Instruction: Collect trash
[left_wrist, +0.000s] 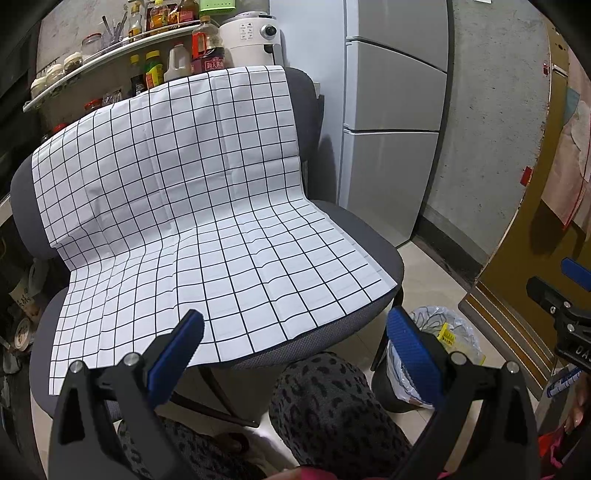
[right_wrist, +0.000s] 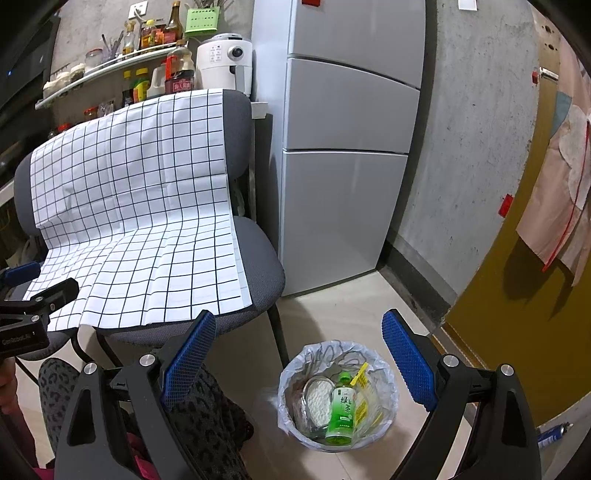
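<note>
Both grippers stand wide and empty. The trash bin (right_wrist: 338, 397), holding a green bottle (right_wrist: 341, 408), sits just below the right gripper (right_wrist: 299, 354); the left gripper (left_wrist: 295, 354) is farther, over the checked sheet (left_wrist: 192, 206), which carries no trash.

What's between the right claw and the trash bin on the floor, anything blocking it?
Nothing visible. The right claw is open and empty above the trash bin, whose mouth is uncovered, with a green bottle already inside. The chair stands off to the left, clear of that path.
</note>
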